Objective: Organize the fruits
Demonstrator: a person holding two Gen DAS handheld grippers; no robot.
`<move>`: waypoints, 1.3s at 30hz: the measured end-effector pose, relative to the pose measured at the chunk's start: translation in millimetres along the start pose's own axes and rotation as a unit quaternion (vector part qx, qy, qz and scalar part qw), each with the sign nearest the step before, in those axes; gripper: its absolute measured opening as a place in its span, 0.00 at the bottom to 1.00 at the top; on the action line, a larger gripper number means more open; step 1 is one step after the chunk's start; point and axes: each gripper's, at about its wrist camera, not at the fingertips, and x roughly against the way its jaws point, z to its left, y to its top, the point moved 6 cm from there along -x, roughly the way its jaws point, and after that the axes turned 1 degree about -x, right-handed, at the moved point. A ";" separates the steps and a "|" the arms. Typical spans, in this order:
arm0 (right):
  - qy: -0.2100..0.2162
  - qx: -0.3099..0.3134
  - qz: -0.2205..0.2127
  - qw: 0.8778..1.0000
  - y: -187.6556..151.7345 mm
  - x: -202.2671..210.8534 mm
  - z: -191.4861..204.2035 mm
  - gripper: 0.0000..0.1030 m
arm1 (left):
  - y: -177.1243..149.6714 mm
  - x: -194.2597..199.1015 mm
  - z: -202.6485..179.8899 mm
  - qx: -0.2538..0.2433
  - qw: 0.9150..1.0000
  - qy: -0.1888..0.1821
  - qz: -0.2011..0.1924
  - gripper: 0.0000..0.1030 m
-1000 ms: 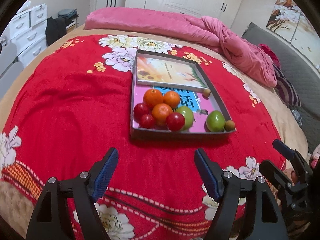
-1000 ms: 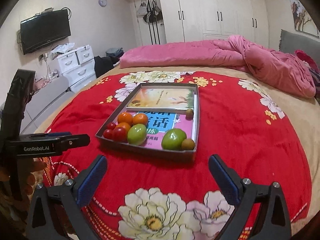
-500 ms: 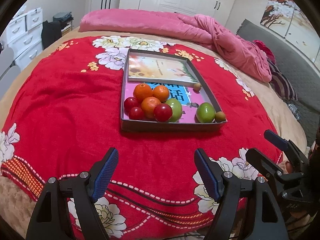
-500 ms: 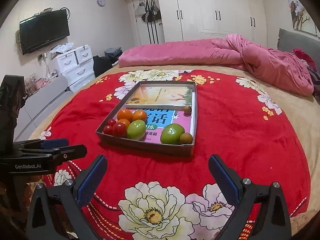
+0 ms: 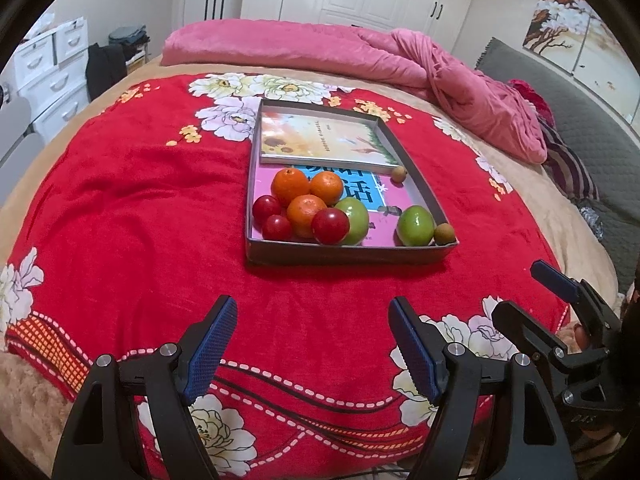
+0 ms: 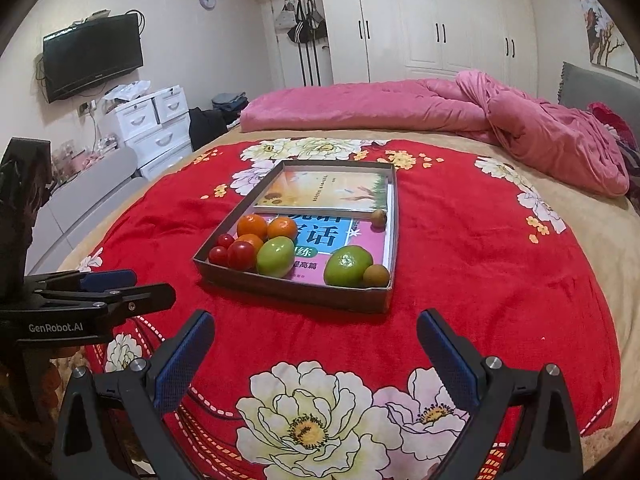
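Fruit tray well ahead of both hand-held grippers; jaws wide, empty.

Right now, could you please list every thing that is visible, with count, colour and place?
oranges: 3, orange, left part of tray
red fruits: 3, red, tray's near-left corner
green fruits: 2, green, near edge of tray
small brown fruits: 2, brown, right side of tray
books: 2, one yellowish, one pink-blue, inside tray
tray: 1, grey, on blanket
blanket: 1, red, floral, on bed
quilt: 1, pink, far side
left claw: open, above blanket
right claw: open, above blanket
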 end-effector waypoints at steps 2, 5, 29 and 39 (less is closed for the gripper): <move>0.000 0.000 0.000 1.000 -0.1 0.4 0.1 0.99 | 0.0 -0.9 -0.7 0.000 1.000 0.000 0.001 0.77; 0.000 0.000 0.000 1.000 -0.3 0.1 0.1 0.99 | 0.1 -1.9 -0.1 0.001 1.000 0.001 0.003 0.77; -0.004 0.001 0.002 1.000 -1.2 -1.2 -1.0 0.99 | -0.6 -2.7 0.7 0.002 1.000 0.006 0.004 0.77; -0.004 0.000 0.003 1.000 -1.4 -1.3 -1.9 0.99 | -0.9 -3.2 1.4 0.001 1.000 0.006 0.005 0.77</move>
